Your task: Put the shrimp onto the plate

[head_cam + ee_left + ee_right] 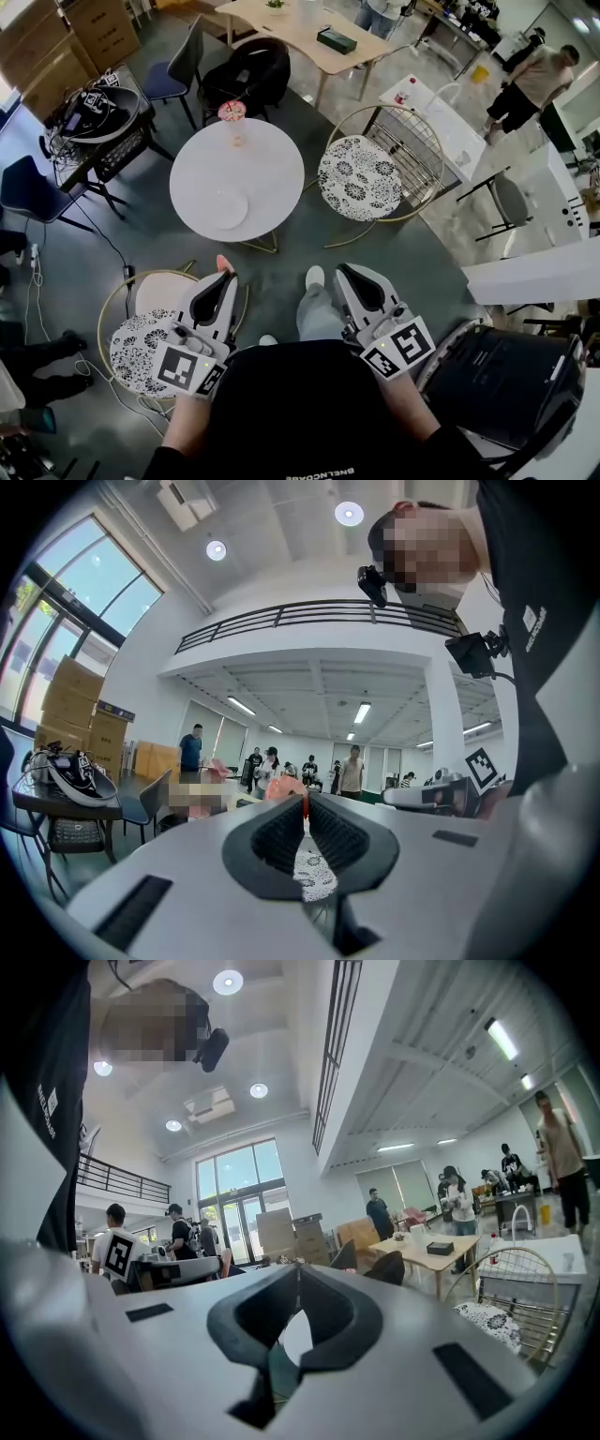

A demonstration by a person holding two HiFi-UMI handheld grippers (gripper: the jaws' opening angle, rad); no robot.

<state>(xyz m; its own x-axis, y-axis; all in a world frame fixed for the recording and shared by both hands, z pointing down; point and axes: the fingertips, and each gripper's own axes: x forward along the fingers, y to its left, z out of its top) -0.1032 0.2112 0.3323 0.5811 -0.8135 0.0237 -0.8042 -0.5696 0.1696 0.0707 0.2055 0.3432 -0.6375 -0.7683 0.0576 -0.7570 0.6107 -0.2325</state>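
A round white table [272, 159] stands ahead of me, and a white plate [228, 209] lies on its near side. My left gripper [225, 275] is held low over the floor, short of the table, shut on a pink-orange shrimp [223, 263]. In the left gripper view the shrimp [284, 788] pokes out past the closed tips of the left gripper [306, 801]. Beside it, my right gripper [343, 273] is shut with nothing in it. The right gripper view shows the right gripper [298, 1268] with its jaws pressed together.
A small pink flower in a vase [232, 112] stands at the table's far edge. Gold-framed chairs with patterned cushions sit at the table's right [359, 176] and by my left side [141, 352]. A dark cabinet [497, 380] is at my right. People stand farther off.
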